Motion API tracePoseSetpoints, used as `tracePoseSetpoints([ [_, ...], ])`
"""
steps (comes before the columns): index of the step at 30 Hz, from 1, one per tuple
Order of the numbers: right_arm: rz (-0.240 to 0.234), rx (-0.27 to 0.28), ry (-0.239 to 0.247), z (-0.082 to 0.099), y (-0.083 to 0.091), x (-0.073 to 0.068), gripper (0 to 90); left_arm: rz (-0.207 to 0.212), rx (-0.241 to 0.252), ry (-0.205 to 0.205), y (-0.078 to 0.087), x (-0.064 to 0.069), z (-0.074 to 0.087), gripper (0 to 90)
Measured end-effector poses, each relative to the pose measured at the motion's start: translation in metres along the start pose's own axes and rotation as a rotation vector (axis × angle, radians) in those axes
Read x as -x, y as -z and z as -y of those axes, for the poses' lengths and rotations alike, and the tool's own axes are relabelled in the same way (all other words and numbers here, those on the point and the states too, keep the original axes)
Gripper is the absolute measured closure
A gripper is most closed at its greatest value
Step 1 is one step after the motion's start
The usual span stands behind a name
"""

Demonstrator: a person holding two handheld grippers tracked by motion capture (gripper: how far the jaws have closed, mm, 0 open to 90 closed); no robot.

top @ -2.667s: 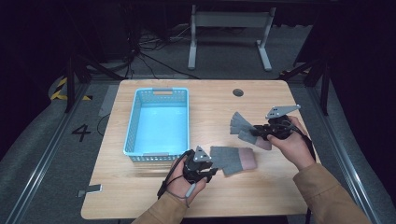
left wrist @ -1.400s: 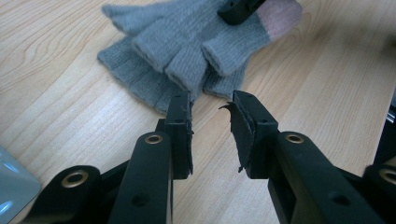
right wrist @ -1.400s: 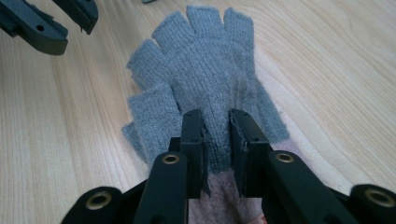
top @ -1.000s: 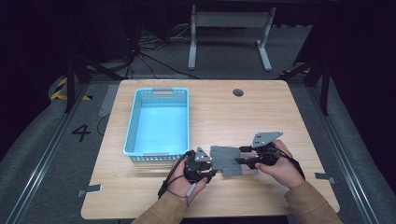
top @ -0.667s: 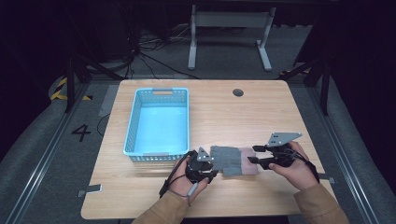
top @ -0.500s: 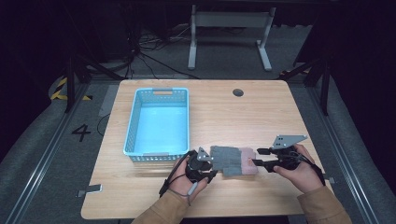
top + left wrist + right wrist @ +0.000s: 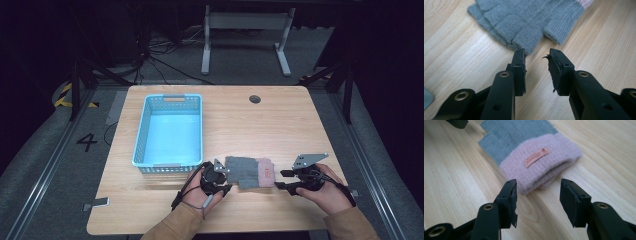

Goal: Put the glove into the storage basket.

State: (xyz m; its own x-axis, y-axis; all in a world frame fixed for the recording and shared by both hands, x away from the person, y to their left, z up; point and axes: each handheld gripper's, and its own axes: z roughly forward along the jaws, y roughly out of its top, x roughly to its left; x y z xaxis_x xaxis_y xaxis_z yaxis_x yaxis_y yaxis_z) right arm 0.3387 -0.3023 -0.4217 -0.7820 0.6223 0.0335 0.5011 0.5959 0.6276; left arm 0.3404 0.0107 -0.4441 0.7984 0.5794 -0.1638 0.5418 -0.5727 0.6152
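The glove (image 7: 250, 172) lies flat on the table (image 7: 280, 120), between the two grippers. The right gripper (image 7: 537, 195) has just been opening; nothing is between its spread jaws, and the pink cuff (image 7: 541, 167) is just ahead of them. The left gripper (image 7: 536, 65) is spread too, empty, at the grey finger ends. For a good pick, each end should be entered low and level before closing. Both hands are held low, pointing inward.
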Motion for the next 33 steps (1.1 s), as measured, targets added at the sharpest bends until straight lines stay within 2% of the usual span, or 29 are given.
tracePoseSetpoints([
  [2, -0.009, -0.019, -0.008, 0.001, -0.001, -0.001, 49.8, 0.003, -0.014, -0.001, -0.002, -0.001, 0.0, 67.2],
  [6, -0.012, -0.019, 0.02, 0.003, -0.004, -0.004, 50.7, -0.013, -0.024, 0.002, -0.006, -0.002, -0.001, 67.4],
  [9, -0.002, -0.019, 0.046, 0.002, -0.005, -0.006, 55.9, -0.017, -0.024, 0.005, -0.009, -0.003, -0.001, 69.5],
  [11, -0.01, -0.034, 0.037, 0.002, -0.005, -0.008, 58.5, -0.02, -0.026, 0.005, -0.011, -0.003, -0.002, 70.8],
  [14, 0.004, -0.039, 0.058, 0.002, -0.007, -0.01, 64.0, -0.017, -0.035, 0.005, -0.014, -0.003, -0.003, 73.4],
  [17, -0.001, -0.048, 0.083, 0.001, -0.01, -0.014, 70.3, -0.024, -0.03, 0.003, -0.015, -0.003, -0.004, 76.9],
  [25, -0.001, -0.078, 0.116, -0.001, -0.017, -0.018, 76.9, -0.037, -0.027, 0.017, -0.016, -0.004, -0.005, 82.2],
  [33, 0.002, -0.092, 0.139, -0.003, -0.017, -0.021, 85.4, -0.065, -0.036, -0.004, -0.017, -0.002, -0.006, 88.5],
])
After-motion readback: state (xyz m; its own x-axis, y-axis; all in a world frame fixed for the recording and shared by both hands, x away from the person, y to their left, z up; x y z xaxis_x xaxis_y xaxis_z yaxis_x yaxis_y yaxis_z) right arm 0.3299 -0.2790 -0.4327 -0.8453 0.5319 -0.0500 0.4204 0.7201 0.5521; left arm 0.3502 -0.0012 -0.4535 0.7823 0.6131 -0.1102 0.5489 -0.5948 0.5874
